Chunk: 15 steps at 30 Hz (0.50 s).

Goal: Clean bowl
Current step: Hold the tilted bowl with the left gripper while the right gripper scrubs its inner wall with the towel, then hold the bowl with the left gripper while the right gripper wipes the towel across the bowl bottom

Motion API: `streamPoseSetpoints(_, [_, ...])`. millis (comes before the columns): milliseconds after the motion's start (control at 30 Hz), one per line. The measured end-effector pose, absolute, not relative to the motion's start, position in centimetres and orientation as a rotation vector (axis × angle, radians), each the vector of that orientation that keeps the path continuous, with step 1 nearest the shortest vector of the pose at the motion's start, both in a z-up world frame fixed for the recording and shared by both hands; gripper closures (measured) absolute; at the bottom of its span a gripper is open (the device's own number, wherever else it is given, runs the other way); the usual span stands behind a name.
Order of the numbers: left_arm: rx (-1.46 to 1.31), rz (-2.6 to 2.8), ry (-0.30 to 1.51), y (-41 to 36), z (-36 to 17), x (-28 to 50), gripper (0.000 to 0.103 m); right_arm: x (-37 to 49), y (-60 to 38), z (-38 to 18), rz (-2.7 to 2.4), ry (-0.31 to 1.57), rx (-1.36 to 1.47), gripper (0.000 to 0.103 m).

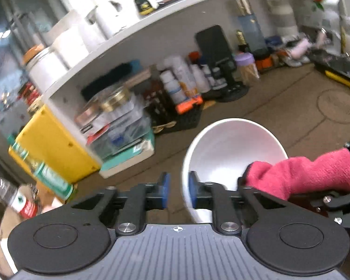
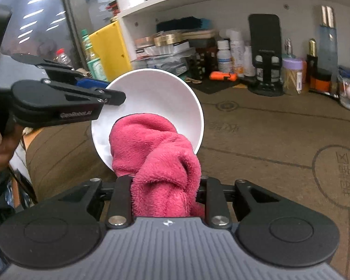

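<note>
In the left wrist view, the left gripper (image 1: 177, 187) sits at the lower centre, its blue pads clamped on the near rim of the white bowl (image 1: 231, 149), which is tipped with its opening toward the camera just right of centre. A pink cloth (image 1: 308, 172) reaches into the bowl from the right edge. A cluttered white shelf (image 1: 151, 21) arcs across the top, above a brown table (image 1: 280, 107).

In the right wrist view, the right gripper (image 2: 166, 186) at lower centre pinches the bunched pink cloth (image 2: 156, 154), whose front end presses inside the bowl (image 2: 156, 93) at the frame's centre. The left gripper (image 2: 109, 94) enters from the left edge, holding the bowl's rim. Bottles (image 2: 233, 56) line the shelf behind.
</note>
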<state>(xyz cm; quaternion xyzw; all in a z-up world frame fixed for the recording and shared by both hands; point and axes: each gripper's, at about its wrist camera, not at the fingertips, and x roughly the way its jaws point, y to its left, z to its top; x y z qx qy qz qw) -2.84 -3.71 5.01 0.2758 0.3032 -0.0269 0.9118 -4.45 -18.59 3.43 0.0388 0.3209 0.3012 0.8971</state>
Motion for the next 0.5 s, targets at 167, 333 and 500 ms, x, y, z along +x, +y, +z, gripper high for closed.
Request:
streamPoseSetpoints(167, [0.510,-0.049,0.636,-2.9,4.6,-5.7,0.086,-1.3,-18.1,5.2,0.583,0.609,0.101,0.077])
streamPoseSetpoints(333, [0.393,0.017,0.642,-1.8,3.7,-7.0,0.085,-0.2,-15.4,8.5,0.693,0.486,0.120,0.078])
streamPoseSetpoints(500, [0.348,0.042,0.665,-0.3,3.3,-6.6,0.089,-3.9,-15.4,8.2,0.685,0.517,-0.023,0.078])
